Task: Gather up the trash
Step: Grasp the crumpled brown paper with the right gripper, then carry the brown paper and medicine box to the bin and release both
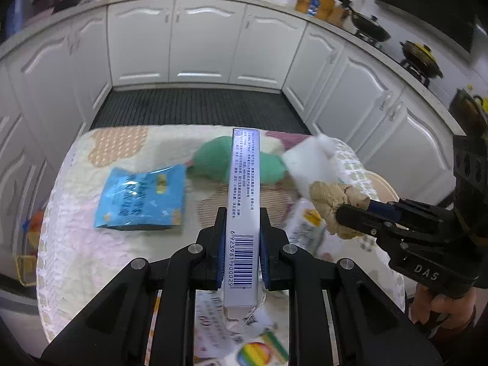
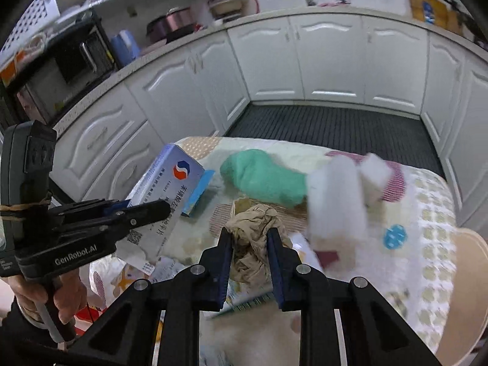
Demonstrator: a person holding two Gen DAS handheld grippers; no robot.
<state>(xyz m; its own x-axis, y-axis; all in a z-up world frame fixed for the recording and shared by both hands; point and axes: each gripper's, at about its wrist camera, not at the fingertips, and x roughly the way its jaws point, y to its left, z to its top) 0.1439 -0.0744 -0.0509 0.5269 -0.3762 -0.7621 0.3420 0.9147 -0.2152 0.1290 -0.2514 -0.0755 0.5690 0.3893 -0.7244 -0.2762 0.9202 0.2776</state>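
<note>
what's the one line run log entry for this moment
left gripper: shut on medicine box | right gripper: shut on crumpled brown paper | on table: blue packet, green cloth

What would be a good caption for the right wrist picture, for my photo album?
Right gripper pinching a crumpled brown paper wad above a cluttered table.

Bare tablecloth (image 1: 76, 244) at left, blue packet (image 1: 141, 198), green cloth (image 1: 213, 161), white foam (image 1: 314, 161) crowding centre.

My right gripper (image 2: 250, 247) squeezes a crumpled brown paper ball (image 2: 254, 231). My left gripper (image 2: 158, 206) holds a blue-and-white box (image 2: 170, 183).
</note>
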